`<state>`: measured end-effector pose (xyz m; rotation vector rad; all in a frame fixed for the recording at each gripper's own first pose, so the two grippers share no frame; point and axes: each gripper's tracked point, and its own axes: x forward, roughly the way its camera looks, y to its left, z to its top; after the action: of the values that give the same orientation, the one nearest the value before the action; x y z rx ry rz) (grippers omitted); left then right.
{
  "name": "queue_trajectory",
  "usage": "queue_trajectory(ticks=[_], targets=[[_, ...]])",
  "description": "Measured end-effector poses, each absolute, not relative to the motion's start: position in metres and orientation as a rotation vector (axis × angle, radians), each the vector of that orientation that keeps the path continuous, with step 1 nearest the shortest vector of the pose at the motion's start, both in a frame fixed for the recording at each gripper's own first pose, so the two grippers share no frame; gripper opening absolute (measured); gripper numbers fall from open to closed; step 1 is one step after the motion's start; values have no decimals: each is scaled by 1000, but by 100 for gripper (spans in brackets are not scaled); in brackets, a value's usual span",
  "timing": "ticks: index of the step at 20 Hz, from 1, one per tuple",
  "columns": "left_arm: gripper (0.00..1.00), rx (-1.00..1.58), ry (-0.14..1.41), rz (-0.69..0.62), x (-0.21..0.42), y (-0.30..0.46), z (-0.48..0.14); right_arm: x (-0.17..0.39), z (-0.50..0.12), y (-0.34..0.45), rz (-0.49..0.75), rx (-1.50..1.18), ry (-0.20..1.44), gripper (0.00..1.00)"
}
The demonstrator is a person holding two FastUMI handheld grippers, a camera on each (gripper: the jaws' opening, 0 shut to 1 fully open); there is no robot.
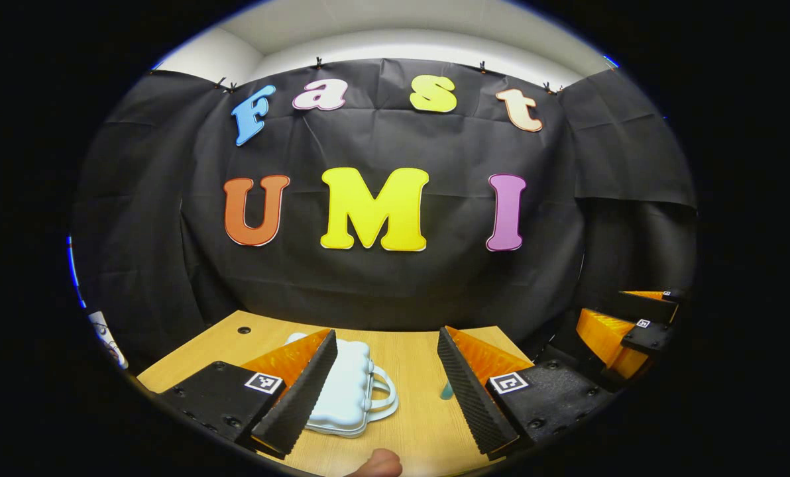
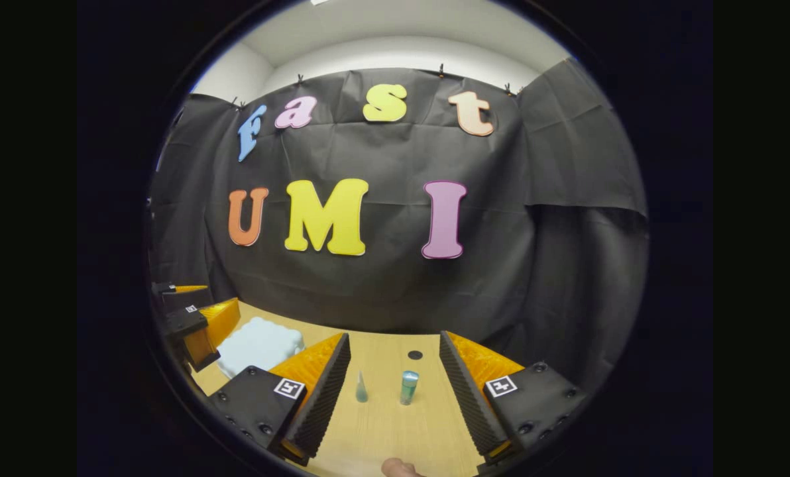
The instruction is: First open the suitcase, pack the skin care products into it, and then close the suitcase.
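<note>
A small pale blue suitcase [image 1: 345, 387] with a handle lies closed on the wooden table [image 1: 415, 361], partly behind my left gripper's left finger. My left gripper [image 1: 385, 391] hangs open above the table, with nothing between its fingers. A sliver of a teal bottle [image 1: 447, 391] peeks out beside its right finger. In the right gripper view, a small clear cone-shaped bottle [image 2: 361, 388] and a teal cylindrical bottle [image 2: 408, 387] stand upright between the fingers of my open right gripper [image 2: 395, 397], farther off on the table. The suitcase [image 2: 259, 344] lies to their left.
The black cloth wall closes the table's back and sides. The other gripper [image 1: 623, 334] is at the right edge of the left gripper view, and at the left edge [image 2: 196, 324] of the right gripper view. A dark hole [image 2: 415, 355] marks the tabletop.
</note>
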<state>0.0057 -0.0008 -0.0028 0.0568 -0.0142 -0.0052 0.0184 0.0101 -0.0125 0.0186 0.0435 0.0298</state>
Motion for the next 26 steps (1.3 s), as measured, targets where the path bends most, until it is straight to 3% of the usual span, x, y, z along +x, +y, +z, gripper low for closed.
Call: queue_trajectory(ticks=[10, 19, 23, 26], targets=[[97, 71, 3, 29, 11, 7, -14, 18, -9, 7, 30, -3, 28, 80], [99, 228, 23, 43, 36, 16, -62, 29, -18, -54, -85, 1, 35, 80], [99, 438, 67, 86, 62, 26, -101, 37, -27, -62, -81, -6, 52, 80], [99, 739, 99, 101, 87, 36, -136, 46, -32, -68, -73, -6, 54, 80]])
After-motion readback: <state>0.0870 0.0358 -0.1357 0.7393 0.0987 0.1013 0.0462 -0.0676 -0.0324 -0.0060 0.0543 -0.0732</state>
